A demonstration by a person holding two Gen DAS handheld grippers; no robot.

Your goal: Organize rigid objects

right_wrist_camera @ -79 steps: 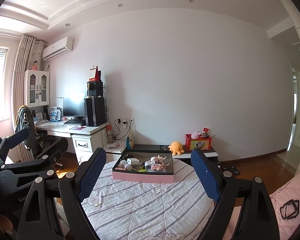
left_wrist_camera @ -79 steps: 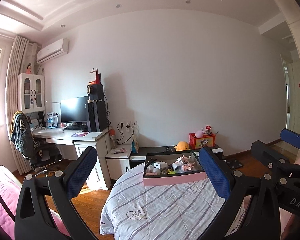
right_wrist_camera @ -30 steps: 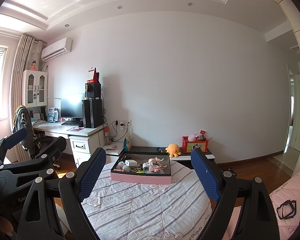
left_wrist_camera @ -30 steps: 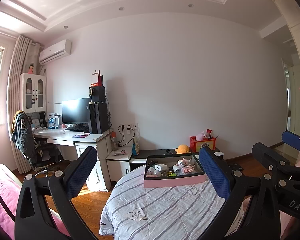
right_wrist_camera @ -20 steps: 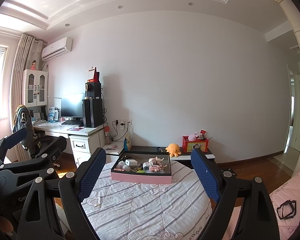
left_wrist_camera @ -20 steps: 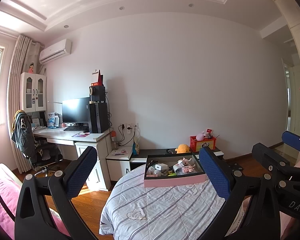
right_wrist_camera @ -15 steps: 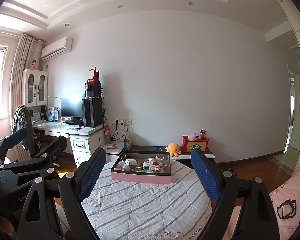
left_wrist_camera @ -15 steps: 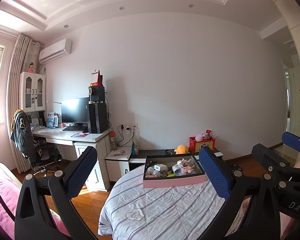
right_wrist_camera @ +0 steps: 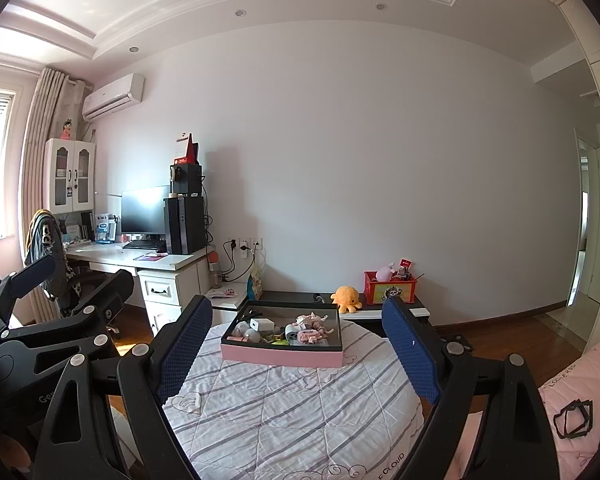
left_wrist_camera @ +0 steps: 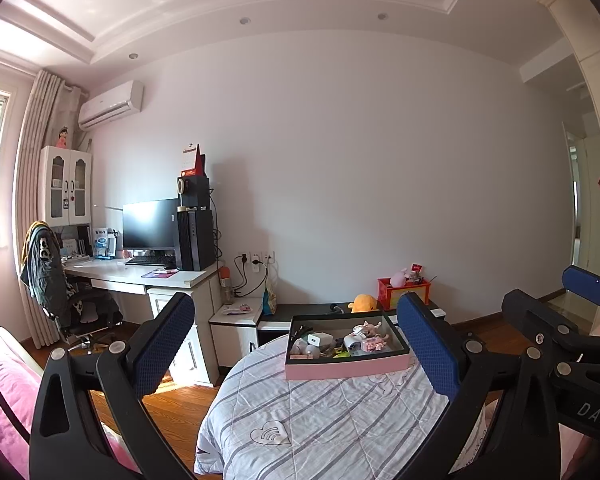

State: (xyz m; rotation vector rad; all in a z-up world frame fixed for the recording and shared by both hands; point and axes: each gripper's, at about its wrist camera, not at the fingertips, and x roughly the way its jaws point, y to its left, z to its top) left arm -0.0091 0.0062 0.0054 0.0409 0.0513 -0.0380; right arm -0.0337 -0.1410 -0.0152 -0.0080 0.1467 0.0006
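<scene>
- Small rigid objects (right_wrist_camera: 280, 330) lie heaped together inside a shallow pink-sided tray (right_wrist_camera: 282, 356) with a dark lining, which sits at the far side of a round surface under a striped quilt (right_wrist_camera: 284, 412)
- At the left of the heap sit rounded pale pieces and a white charger block (right_wrist_camera: 261, 324); toward the right lie a grey-and-white roll and pink trinkets (right_wrist_camera: 311, 334); most are too small to name
- The quilt around the tray shows nothing loose, so everything the task concerns seems to be inside the tray
- The left gripper (left_wrist_camera: 296, 356) hovers well back from the tray, its blue-padded fingers (left_wrist_camera: 162, 344) spread wide with nothing between them
- The right gripper (right_wrist_camera: 300, 354) hangs beside it at about the same height, fingers just as far apart and likewise empty; the tray shows in the gap of both
- As for the step in hand, the scene fits two readings: a jumble waiting to be sorted, or pieces already gathered into the tray with both grippers drawn off
- If sorting remains, any pick would call for closing the distance, coming down over the tray wall and singling out one piece, since the pieces touch and overlap
- Beyond the tray stand a desk (right_wrist_camera: 140, 258) at the left and an orange plush octopus (right_wrist_camera: 346, 298) on a low shelf
</scene>
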